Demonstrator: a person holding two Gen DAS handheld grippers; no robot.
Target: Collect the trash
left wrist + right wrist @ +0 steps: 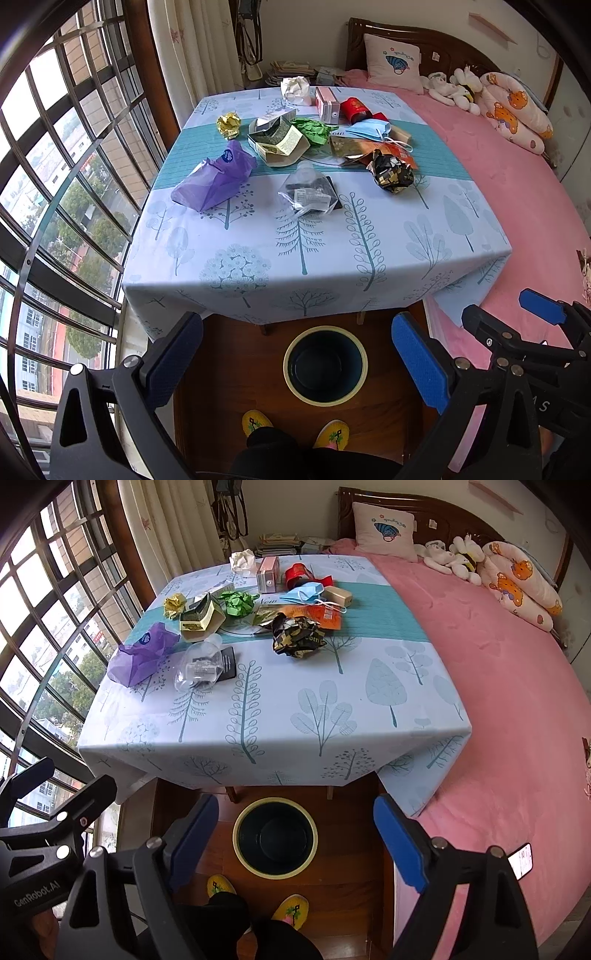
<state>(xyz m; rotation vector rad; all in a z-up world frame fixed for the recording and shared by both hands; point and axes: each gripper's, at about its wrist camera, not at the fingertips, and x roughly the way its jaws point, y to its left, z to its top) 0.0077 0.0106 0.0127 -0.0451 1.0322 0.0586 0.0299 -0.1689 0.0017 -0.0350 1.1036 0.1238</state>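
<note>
at the lower edge of both frames: two grippers held above the floor, both released, nothing grasped.

in the left wrist view the left gripper (295, 354) is seen with jaws spread wide at bottom centre; the right gripper (532, 314) is seen at the lower right, blue pad showing. in the right wrist view the right gripper (295, 834) is likewise spread. between the fingers, at lower centre, a dark bin (325, 365) with a pale rim is seen on the wooden floor, just before the table (258, 266). trash is scattered over the far half of the tablecloth, in the upper middle of the frame: purple bag (214, 179), clear packet (310, 194), black-gold wrapper (391, 173), green paper (312, 129), yellow ball (229, 123), blue mask (369, 130), white wad (294, 88). a pink bed (517, 206) fills the right side.
</note>
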